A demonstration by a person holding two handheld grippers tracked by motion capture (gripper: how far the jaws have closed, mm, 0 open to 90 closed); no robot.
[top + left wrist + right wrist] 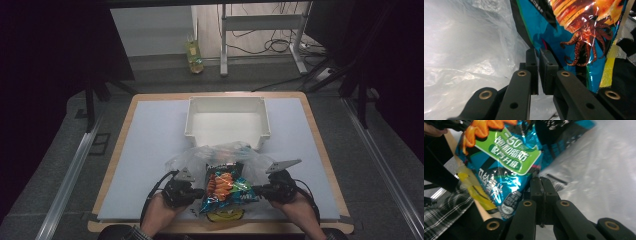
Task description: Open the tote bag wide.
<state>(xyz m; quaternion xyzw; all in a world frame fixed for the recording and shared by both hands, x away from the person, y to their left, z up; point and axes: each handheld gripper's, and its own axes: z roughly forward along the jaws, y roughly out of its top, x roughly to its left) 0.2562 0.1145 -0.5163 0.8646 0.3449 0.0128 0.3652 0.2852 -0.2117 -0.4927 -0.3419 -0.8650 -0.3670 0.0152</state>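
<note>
The snack bag (223,189), glossy blue with orange squid artwork and a green label, sits at the table's (150,145) near edge over a clear plastic bag (197,159). Left gripper (199,192) clamps its left edge; right gripper (256,190) clamps its right edge. The bag's lower part is indistinct.

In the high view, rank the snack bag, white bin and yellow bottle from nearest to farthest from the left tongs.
1. Snack bag: right beside the left tongs.
2. White bin: mid-table, beyond the clear plastic bag.
3. Yellow bottle: on the floor past the table's far edge.
</note>
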